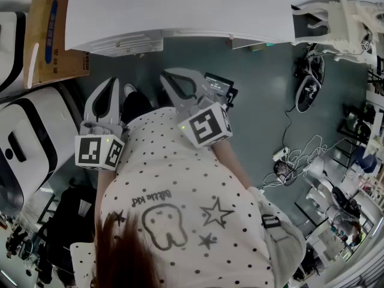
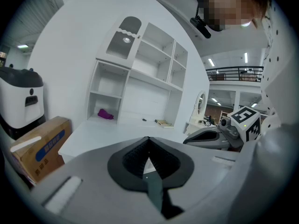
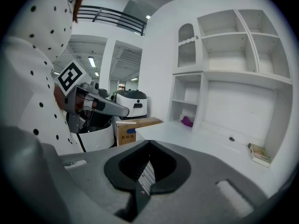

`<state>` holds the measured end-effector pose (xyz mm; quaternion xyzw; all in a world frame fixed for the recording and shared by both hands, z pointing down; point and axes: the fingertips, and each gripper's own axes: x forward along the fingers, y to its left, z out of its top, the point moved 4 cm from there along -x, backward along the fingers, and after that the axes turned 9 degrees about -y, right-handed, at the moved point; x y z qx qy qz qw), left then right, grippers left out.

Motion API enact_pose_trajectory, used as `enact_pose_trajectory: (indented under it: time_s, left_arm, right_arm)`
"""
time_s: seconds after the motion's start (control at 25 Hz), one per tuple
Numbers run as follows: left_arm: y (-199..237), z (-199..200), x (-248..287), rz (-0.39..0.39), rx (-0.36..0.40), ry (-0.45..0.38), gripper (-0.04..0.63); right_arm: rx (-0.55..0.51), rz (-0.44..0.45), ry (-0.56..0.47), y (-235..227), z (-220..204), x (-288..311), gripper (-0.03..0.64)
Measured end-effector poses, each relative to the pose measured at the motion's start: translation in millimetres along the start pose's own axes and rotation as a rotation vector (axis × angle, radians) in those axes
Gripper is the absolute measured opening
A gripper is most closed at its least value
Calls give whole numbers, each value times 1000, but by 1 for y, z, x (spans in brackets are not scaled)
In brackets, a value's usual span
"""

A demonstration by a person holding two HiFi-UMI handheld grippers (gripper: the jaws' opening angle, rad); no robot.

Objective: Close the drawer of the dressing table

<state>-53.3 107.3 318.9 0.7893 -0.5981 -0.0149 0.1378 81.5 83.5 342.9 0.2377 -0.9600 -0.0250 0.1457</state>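
- The dressing table is white and stands straight ahead of the person. In the head view its flat top is cut off at the upper edge.
- The drawer itself is hard to make out. A stepped white piece shows just under the top's near edge on the left, but I cannot tell whether that is the drawer front.
- The shelf unit rises at the back of the table. A purple thing lies in its lower left compartment.
- A small book-like item lies on the top, too small to identify.
- The left gripper has its jaws clenched together on nothing. It is near the table's edge but apart from it.
- The right gripper is just beside it, also closed and empty.
- A cardboard box sits on the floor left of the table, partly behind its corner.
- A white machine is cut off at the left border.
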Motion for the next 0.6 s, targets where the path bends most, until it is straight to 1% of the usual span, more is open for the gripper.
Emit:
enact_pose_trajectory:
  time_s: [0.6]
  left_arm:
    - [3, -1, 3, -5, -9, 8, -6]
  right_arm:
    - [10, 26, 9, 2, -2, 5, -2]
